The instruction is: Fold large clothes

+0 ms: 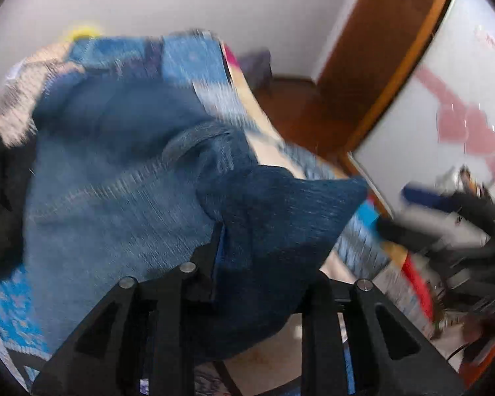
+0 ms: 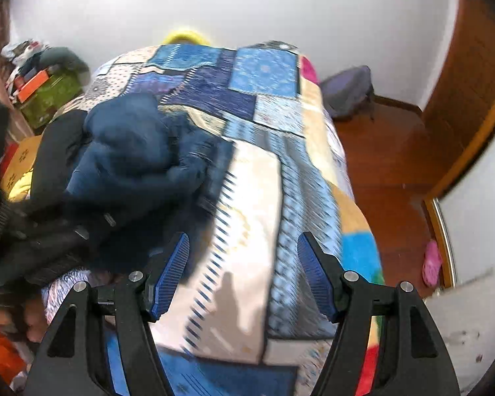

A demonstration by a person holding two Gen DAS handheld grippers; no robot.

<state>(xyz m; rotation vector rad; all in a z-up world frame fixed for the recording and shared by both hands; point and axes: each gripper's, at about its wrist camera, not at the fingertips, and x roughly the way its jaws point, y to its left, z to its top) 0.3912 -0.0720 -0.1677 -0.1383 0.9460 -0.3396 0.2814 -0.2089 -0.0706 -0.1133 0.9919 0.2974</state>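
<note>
Two grippers work over a patchwork-covered bed (image 2: pixel 264 171), where blue jeans (image 2: pixel 132 151) lie bunched at its left side, seemingly lifted for folding. Left gripper (image 1: pixel 257 264) is clenched on a denim corner, raising it; right gripper (image 2: pixel 242 274) hangs spread wide above the quilt, empty.
</note>
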